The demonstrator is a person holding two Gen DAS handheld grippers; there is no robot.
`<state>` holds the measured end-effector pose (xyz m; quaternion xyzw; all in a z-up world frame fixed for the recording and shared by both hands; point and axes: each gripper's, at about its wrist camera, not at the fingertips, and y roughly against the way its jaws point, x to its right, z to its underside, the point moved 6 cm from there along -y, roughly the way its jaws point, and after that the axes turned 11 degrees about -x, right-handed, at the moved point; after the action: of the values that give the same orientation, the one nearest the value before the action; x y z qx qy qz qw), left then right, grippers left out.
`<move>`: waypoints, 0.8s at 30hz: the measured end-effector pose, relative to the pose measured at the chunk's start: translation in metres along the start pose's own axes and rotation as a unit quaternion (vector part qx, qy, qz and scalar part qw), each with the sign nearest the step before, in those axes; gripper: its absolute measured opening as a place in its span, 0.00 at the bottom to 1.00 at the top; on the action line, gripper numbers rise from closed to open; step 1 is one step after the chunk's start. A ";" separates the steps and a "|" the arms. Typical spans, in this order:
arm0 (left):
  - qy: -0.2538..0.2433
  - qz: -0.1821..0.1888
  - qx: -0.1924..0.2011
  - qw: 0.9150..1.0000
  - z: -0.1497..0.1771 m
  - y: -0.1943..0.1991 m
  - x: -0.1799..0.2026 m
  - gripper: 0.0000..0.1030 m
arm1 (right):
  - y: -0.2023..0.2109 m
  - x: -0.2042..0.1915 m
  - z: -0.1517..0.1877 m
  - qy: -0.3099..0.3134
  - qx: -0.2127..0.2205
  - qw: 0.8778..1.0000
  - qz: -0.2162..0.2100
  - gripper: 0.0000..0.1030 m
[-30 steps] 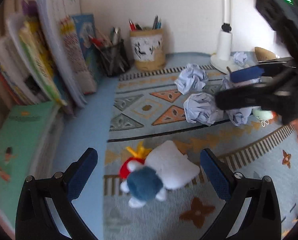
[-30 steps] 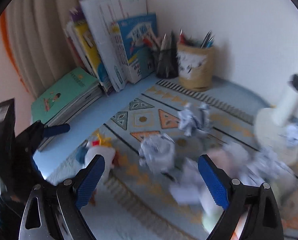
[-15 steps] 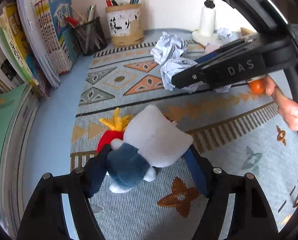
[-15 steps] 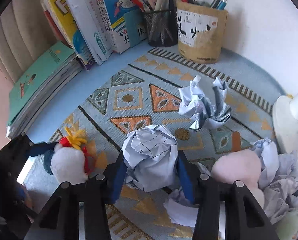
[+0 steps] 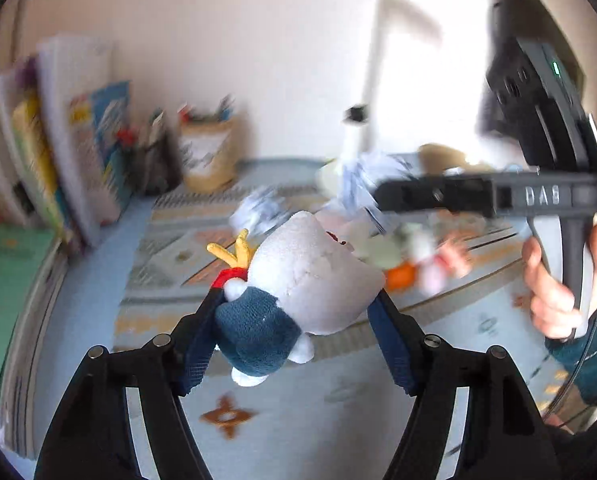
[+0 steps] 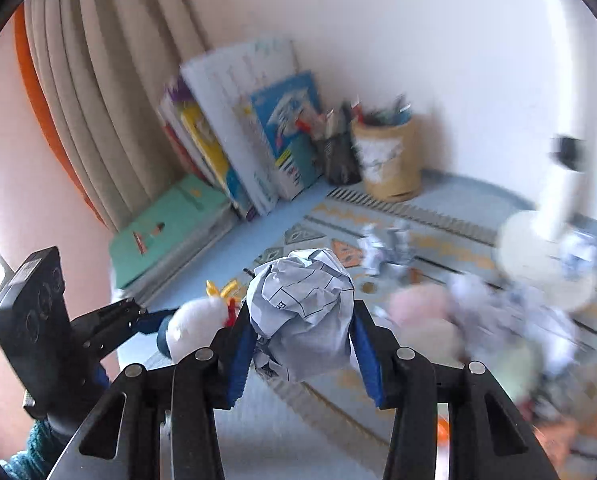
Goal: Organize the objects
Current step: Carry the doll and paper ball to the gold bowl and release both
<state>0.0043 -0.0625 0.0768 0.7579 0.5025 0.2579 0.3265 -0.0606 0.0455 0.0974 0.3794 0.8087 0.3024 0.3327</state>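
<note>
**Toy and paper both pinched, clear of the mat**

The soft toy [image 5: 298, 292] is pinched between the pads of the left gripper [image 5: 294, 332], held above the patterned mat [image 5: 338, 400]. The paper ball [image 6: 302, 308] is squeezed in the right gripper [image 6: 298, 344]. The toy is gripped low on its body, so it could pivot or slip out if swung; the paper could deform and work loose. Farther off, the loose paper and small toys by the lamp base [image 6: 538, 264] are blurred and cannot be told apart. No bin or destination is shown.
</note>
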 end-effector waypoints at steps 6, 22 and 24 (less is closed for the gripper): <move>-0.050 0.010 0.019 0.999 -0.041 -0.011 0.092 0.69 | 0.085 0.072 0.070 -0.099 0.008 0.994 -0.046 0.44; -0.002 0.116 -0.024 0.993 -0.191 -0.143 0.263 0.69 | 0.277 0.285 0.116 -0.310 0.133 0.904 0.264 0.44; -0.003 0.122 -0.031 0.992 -0.195 -0.160 0.273 0.69 | 0.266 0.297 0.115 -0.325 0.127 0.904 0.247 0.44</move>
<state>-0.1318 0.2828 0.1006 0.8040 0.3970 0.3089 0.3171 -0.0085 0.4555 0.1343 0.6828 0.5679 0.1298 0.4409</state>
